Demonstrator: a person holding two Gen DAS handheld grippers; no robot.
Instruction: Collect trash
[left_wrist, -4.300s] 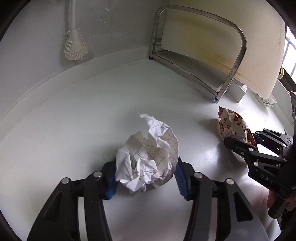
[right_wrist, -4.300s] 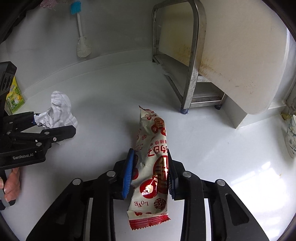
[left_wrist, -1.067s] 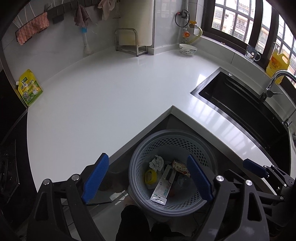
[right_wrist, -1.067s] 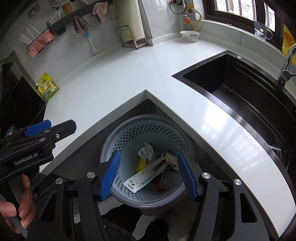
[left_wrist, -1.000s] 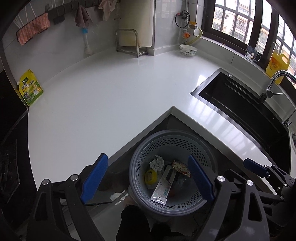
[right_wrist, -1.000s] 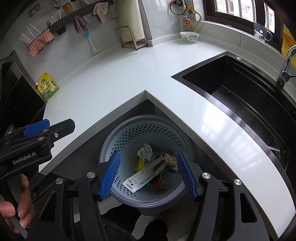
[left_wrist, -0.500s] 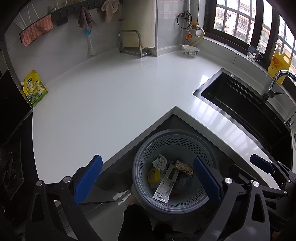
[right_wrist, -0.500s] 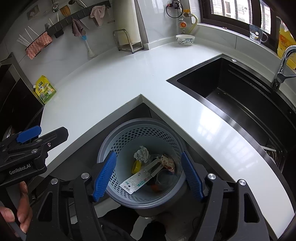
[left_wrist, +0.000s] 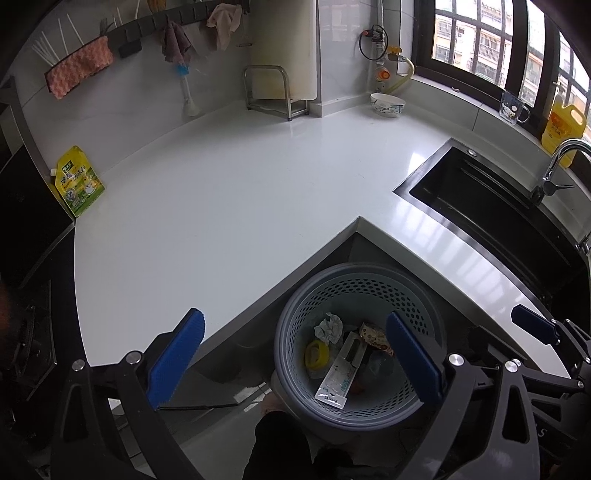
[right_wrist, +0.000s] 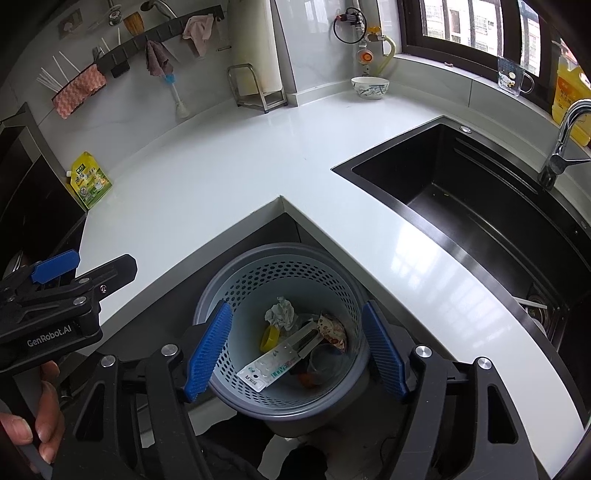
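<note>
Right wrist: both tongs (right_wrist: 297, 349) released above bin (right_wrist: 236, 280); white counter (right_wrist: 229, 166) bare.

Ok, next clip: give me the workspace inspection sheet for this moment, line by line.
Surface: white countertop, bare across the middle.
Job's things: crumpled paper, red snack wrapper and a long white packet lie in the grey perforated bin below the counter corner.
Clutter: yellow-green pouch, bowl, cutting-board rack, oil bottle.
Grippers: left tool and right tool both open, nothing between the jaws, over the bin.
Cables: nothing seen.
Surroundings: black sink, faucet, window, hanging cloths.
</note>
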